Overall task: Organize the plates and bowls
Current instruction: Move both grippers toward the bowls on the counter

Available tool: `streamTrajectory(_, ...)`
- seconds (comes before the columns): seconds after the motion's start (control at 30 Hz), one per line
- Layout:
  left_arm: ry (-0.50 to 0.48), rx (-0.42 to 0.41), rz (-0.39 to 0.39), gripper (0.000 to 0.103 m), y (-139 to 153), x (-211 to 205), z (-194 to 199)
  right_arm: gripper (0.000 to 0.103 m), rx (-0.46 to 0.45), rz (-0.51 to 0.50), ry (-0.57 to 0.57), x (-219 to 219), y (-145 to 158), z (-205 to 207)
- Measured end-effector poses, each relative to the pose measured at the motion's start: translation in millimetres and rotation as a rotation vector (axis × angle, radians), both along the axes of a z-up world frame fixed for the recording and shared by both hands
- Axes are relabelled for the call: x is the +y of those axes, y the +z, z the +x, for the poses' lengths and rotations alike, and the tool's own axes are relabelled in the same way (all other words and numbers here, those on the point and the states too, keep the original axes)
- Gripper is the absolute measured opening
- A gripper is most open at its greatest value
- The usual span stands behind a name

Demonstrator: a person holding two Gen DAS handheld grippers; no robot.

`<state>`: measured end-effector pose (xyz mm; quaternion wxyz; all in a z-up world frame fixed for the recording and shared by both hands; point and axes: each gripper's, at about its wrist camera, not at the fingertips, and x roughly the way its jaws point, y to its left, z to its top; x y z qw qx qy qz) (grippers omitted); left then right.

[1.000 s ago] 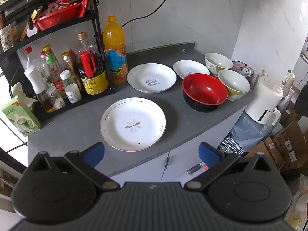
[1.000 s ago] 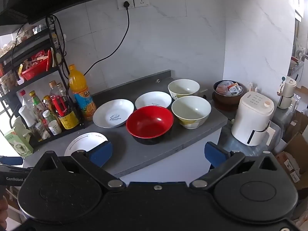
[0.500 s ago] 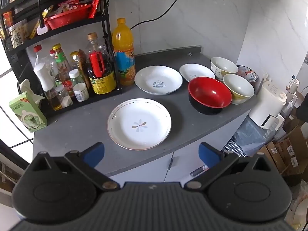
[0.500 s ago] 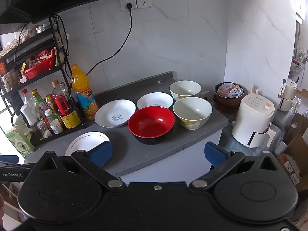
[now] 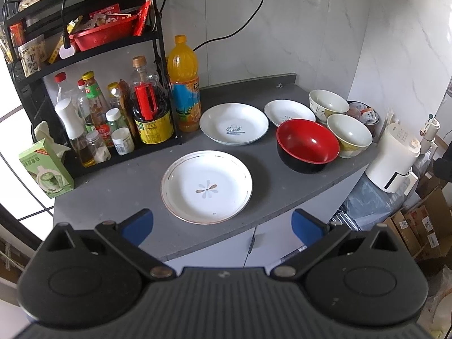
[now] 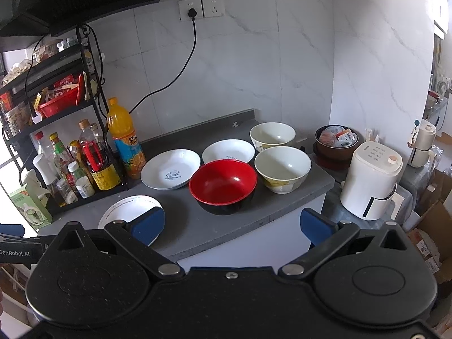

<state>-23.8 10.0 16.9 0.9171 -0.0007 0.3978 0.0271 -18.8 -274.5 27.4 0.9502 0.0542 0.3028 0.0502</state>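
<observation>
On the grey counter (image 5: 118, 186) lie a flower plate (image 5: 206, 186) at the front, a "Sweet" plate (image 5: 234, 127) behind it and a small white plate (image 5: 289, 113) to the right. A red bowl (image 5: 307, 145) and two cream bowls (image 5: 349, 135) (image 5: 328, 104) stand at the right. The right wrist view shows the same red bowl (image 6: 223, 183), cream bowls (image 6: 282, 168) (image 6: 272, 135) and plates (image 6: 170, 168) (image 6: 228, 151) (image 6: 124, 209). My left gripper (image 5: 221, 223) is open and empty before the counter edge. My right gripper (image 6: 231, 223) is open and empty too.
A black rack (image 5: 84, 65) with sauce bottles stands at the left, an orange juice bottle (image 5: 184, 82) beside it. A green box (image 5: 45, 169) sits at the counter's left end. A white appliance (image 6: 373, 180) and a brown pot (image 6: 336, 144) stand right of the counter.
Both grippers have drawn back and risen a little, so the counter shows smaller and farther. The dishes have not moved.
</observation>
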Motion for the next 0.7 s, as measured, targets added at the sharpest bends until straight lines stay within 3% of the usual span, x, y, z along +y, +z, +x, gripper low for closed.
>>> streamTrajectory(0.7,-0.011,-0.004,0.002,0.103,0,-18,-5,0.103,-0.011,0.006,-0.007,-14,0,-10)
